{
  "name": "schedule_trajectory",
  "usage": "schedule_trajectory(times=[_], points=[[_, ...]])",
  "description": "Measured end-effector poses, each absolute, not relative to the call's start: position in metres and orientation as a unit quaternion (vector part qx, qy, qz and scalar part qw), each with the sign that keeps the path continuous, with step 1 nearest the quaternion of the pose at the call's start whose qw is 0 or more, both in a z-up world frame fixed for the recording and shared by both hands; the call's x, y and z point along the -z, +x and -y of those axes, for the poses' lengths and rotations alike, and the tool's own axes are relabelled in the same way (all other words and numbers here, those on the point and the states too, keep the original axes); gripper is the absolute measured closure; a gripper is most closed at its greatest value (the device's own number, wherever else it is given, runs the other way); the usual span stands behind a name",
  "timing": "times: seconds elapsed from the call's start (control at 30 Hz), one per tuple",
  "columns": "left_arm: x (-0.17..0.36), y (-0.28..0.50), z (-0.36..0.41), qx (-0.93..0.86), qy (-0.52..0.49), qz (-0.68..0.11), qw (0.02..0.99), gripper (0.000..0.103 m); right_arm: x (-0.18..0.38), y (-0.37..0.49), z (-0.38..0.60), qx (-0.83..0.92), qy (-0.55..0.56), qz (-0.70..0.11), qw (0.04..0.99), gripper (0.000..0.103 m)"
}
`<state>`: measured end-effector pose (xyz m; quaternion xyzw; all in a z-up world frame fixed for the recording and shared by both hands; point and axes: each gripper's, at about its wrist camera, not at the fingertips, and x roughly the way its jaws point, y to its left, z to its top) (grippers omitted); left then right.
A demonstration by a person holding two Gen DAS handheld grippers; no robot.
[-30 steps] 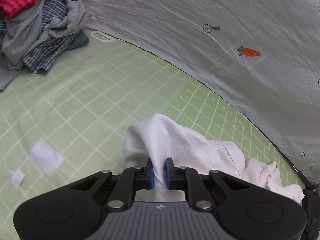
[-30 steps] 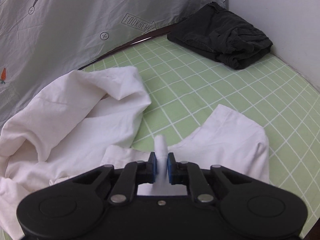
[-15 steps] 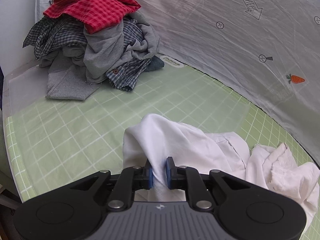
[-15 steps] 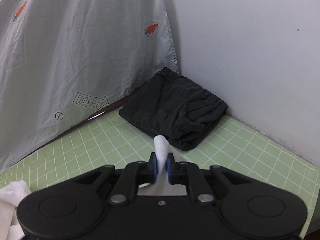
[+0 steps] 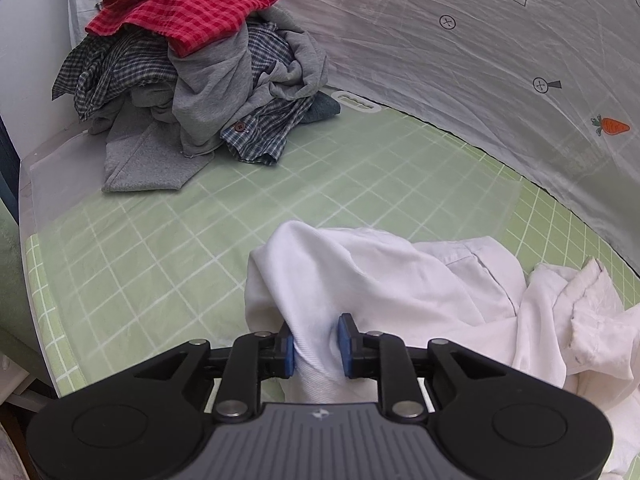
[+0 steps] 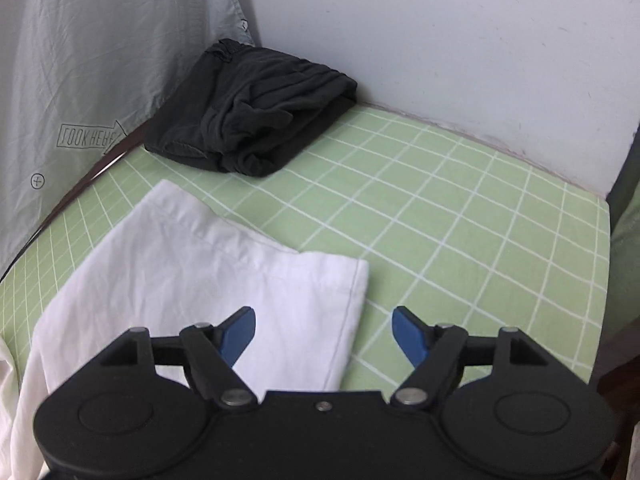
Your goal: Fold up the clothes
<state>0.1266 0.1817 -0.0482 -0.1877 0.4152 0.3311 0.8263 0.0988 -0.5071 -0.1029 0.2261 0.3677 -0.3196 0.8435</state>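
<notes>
Status: folding of the white garment [image 5: 380, 280] is at an early stage. Judged from its lie, one portion has been spread flat; the rest is bunched and no fold is completed. A dark garment [image 6: 256, 108] sits folded well ahead of the right hand-held gripper, against the wall. A heap of unfolded clothes [image 5: 192, 68], topped by a red checked piece, lies far ahead and to the left of the left hand-held gripper, and appears to await handling.

Left hand-held gripper [image 5: 316, 346]: clamped on a gathered ridge of the white garment, which rises between the blue pads and drapes forward and to the right in loose folds.

Right hand-held gripper [image 6: 324, 334]: jaws wide apart, holding nothing. A flat, hemmed section of the white garment [image 6: 208, 276] lies directly below and ahead of the left pad; its right edge falls between the two pads. Beneath the right pad is bare green checked surface [image 6: 460, 240].

Remaining: straighten the bunched portion, then fold.
</notes>
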Motion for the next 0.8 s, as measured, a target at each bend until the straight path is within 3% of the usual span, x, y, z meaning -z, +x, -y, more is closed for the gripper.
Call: schedule_trajectory(times=[0.1, 0.2, 0.3, 0.6, 0.67, 0.7, 0.73, 0.77, 0.8], points=[[0.047, 0.135, -0.179, -0.341, -0.177, -0.429, 0.818, 0.080, 0.115, 0.094, 0.505, 0.317, 0.218, -0.367, 0.847, 0.019], [0.047, 0.139, -0.176, -0.349, -0.167, -0.437, 0.812, 0.078, 0.122, 0.098, 0.503, 0.310, 0.205, -0.368, 0.853, 0.004], [0.048, 0.137, -0.174, -0.349, -0.164, -0.440, 0.811, 0.072, 0.128, 0.106, 0.505, 0.304, 0.196, -0.373, 0.855, 0.000], [0.049, 0.131, -0.171, -0.355, -0.160, -0.441, 0.809, 0.035, 0.138, 0.128, 0.505, 0.285, 0.144, -0.404, 0.858, 0.001], [0.048, 0.129, -0.172, -0.353, -0.163, -0.438, 0.811, 0.031, 0.136, 0.129, 0.505, 0.280, 0.143, -0.400, 0.861, 0.008], [0.047, 0.128, -0.172, -0.351, -0.165, -0.437, 0.812, 0.030, 0.134, 0.130, 0.506, 0.278, 0.142, -0.397, 0.863, 0.019], [0.046, 0.128, -0.173, -0.350, -0.166, -0.435, 0.813, 0.030, 0.132, 0.130, 0.507, 0.274, 0.143, -0.392, 0.866, 0.040], [0.045, 0.127, -0.173, -0.349, -0.167, -0.434, 0.814, 0.030, 0.129, 0.131, 0.509, 0.271, 0.146, -0.388, 0.869, 0.049], [0.045, 0.126, -0.173, -0.347, -0.169, -0.432, 0.815, 0.030, 0.127, 0.132, 0.511, 0.271, 0.152, -0.388, 0.868, 0.070]])
